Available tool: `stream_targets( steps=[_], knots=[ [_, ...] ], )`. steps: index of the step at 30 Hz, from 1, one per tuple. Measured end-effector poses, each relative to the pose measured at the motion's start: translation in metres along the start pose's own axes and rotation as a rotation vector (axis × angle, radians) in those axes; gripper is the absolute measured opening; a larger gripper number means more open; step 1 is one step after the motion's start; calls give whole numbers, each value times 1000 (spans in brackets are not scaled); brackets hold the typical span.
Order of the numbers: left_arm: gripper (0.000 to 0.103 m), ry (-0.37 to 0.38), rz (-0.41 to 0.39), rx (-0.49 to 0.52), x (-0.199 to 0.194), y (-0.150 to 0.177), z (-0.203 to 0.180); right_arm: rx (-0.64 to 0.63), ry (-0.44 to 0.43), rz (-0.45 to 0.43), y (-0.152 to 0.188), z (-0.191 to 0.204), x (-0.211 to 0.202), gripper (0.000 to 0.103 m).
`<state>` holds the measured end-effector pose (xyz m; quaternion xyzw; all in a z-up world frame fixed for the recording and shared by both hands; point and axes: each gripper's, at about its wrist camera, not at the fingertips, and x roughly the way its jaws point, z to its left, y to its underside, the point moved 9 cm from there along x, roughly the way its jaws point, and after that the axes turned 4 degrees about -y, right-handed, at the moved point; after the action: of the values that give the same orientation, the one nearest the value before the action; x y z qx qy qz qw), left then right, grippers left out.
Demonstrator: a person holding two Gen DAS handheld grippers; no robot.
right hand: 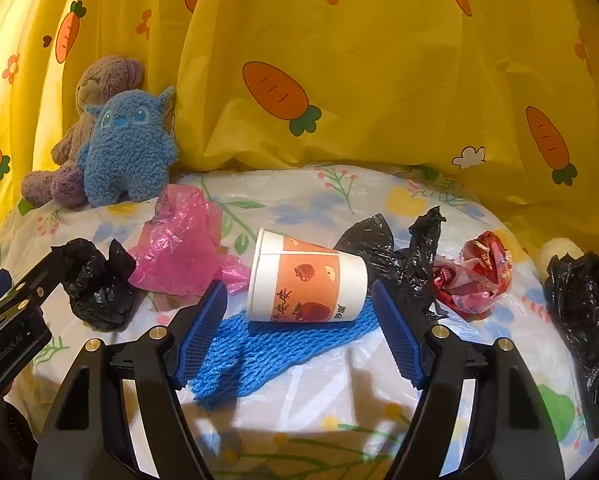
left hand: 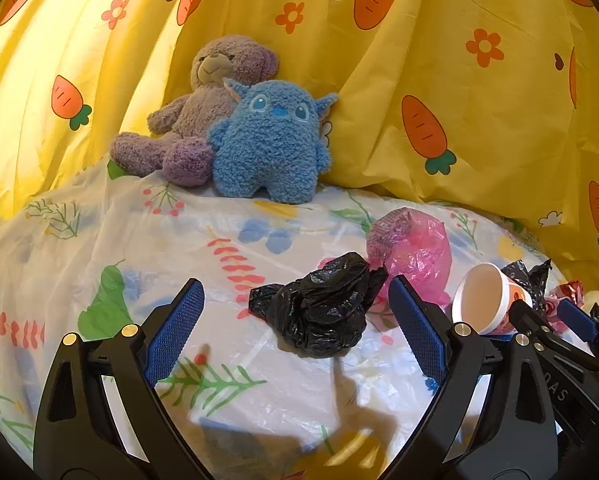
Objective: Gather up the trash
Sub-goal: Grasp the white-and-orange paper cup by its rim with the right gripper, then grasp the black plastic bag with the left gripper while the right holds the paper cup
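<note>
My left gripper (left hand: 295, 312) is open, its blue pads either side of a crumpled black bag (left hand: 319, 308) on the floral sheet. A pink bag (left hand: 413, 252) lies just behind it. My right gripper (right hand: 299, 320) is open around a paper cup (right hand: 307, 280) lying on its side on a blue foam net (right hand: 259, 352). The cup also shows in the left wrist view (left hand: 487, 300). In the right wrist view the same black bag (right hand: 99, 284) and pink bag (right hand: 179, 248) lie to the left; another black bag (right hand: 403, 248) and a red wrapper (right hand: 475, 276) lie to the right.
A purple teddy bear (left hand: 203, 104) and a blue plush toy (left hand: 271, 140) sit at the back against the yellow carrot-print curtain (left hand: 459, 80). A large black bag (right hand: 587, 312) lies at the far right edge of the floral sheet (left hand: 79, 248).
</note>
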<state>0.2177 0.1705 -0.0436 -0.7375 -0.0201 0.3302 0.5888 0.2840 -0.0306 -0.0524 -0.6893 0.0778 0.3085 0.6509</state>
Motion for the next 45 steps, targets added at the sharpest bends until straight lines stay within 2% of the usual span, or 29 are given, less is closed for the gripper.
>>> stream_targets(
  steps=[5, 9, 15, 17, 26, 30, 39, 45],
  knots=[
    [92, 0, -24, 0, -5, -2, 0, 1, 4, 30, 2, 5, 15, 66],
    [92, 9, -13, 22, -3, -2, -5, -10, 17, 56, 6, 6, 26, 59],
    [92, 24, 6, 14, 0, 0, -6, 0, 27, 92, 12, -1, 36, 41],
    [92, 28, 8, 12, 0, 0, -6, 7, 32, 95, 13, -6, 34, 30],
    [92, 40, 6, 31, -1, 2, -11, 48, 28, 65, 18, -32, 16, 9],
    [92, 46, 9, 34, -1, 2, -13, 71, 16, 49, 21, -44, 7, 4],
    [92, 63, 27, 41, 0, 4, -15, 100, -11, -10, 27, -61, -26, 4],
    [87, 58, 27, 43, 1, -3, -6, 113, -8, -44, 37, -77, -50, 4]
  ],
)
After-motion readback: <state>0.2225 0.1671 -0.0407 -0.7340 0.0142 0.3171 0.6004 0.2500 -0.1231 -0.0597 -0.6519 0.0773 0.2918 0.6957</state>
